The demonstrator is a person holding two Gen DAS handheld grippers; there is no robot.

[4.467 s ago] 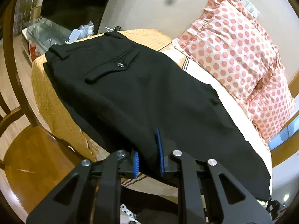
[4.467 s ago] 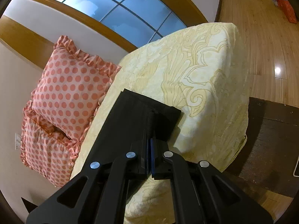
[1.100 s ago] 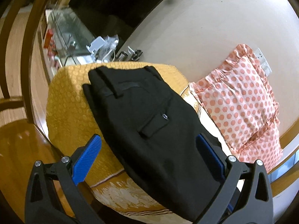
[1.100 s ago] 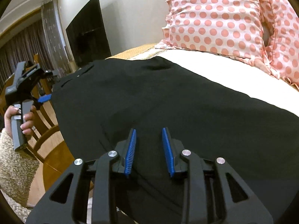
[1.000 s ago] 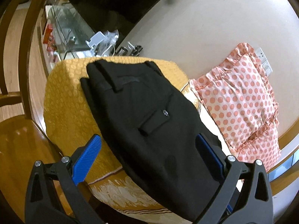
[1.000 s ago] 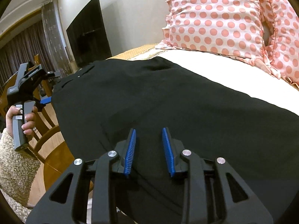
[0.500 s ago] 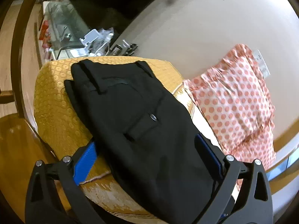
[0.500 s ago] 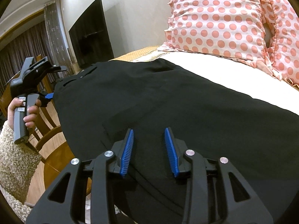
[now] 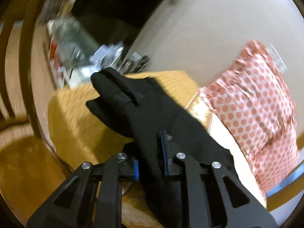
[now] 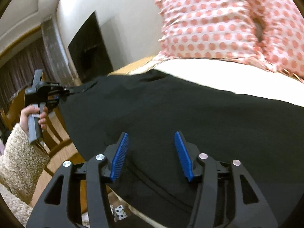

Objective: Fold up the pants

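Observation:
Black pants point(image 9: 144, 104) lie lengthwise on a bed, folded along the legs, with the waistband at the far end on the orange cover. My left gripper point(image 9: 150, 157) is shut on the near edge of the pants' hip area and the cloth bunches between its blue pads. In the right wrist view the pants point(image 10: 190, 114) spread across the bed. My right gripper point(image 10: 152, 157) is open, its blue pads just above the cloth at the near edge. The left gripper point(image 10: 62, 91) also shows there, pinching the waist end.
Two pink polka-dot pillows point(image 9: 256, 98) lean on the wall behind the pants point(image 10: 218, 24). An orange patterned cover point(image 9: 76, 117) drapes the bed end. A wooden chair point(image 10: 57, 134) stands by the bed. A dark television point(image 10: 89, 51) and cluttered glass stand point(image 9: 76, 43) lie beyond.
My left gripper went from wide open to shut on the pants' edge, and the waist end has lifted and bunched. My right gripper opened wider and stayed over the cloth.

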